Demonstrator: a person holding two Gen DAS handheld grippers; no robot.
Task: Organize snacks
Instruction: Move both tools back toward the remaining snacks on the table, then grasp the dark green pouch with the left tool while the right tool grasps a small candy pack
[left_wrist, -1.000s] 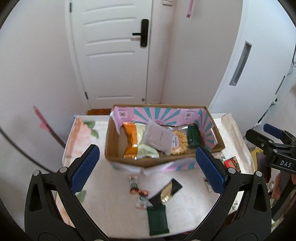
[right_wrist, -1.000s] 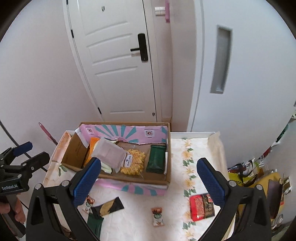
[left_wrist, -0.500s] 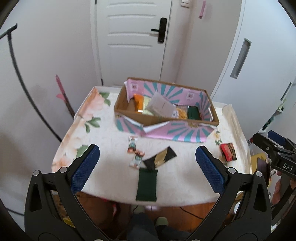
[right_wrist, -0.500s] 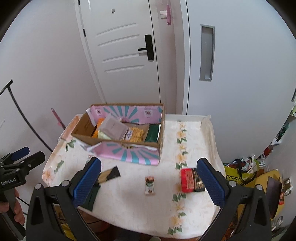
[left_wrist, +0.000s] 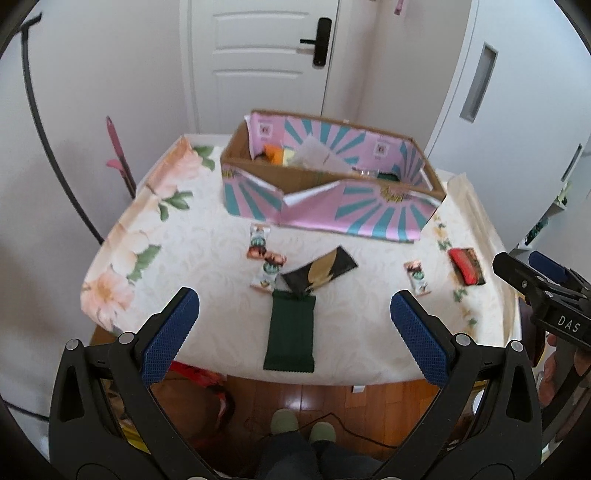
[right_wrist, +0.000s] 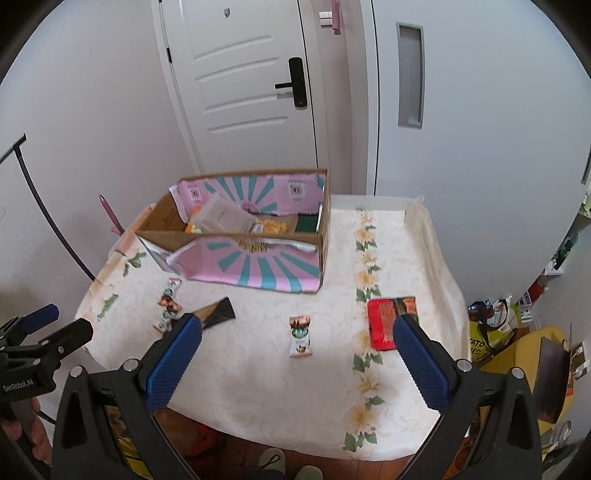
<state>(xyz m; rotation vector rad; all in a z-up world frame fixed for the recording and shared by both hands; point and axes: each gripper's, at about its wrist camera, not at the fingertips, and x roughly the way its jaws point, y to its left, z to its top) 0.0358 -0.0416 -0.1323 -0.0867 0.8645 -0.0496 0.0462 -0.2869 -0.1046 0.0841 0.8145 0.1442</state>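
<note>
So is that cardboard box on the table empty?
No. The cardboard box is open-topped and partly filled: several snack packets lie inside it.

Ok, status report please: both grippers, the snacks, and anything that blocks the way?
Left gripper open, empty. Right gripper open, empty. Six snacks loose on the tablecloth; box part filled. Nothing in the way.

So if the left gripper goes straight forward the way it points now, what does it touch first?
Probably the dark green flat snack packet, which lies between the open fingers of the left gripper at the near edge of the table. Depth is unclear, so it may pass above it.
</note>
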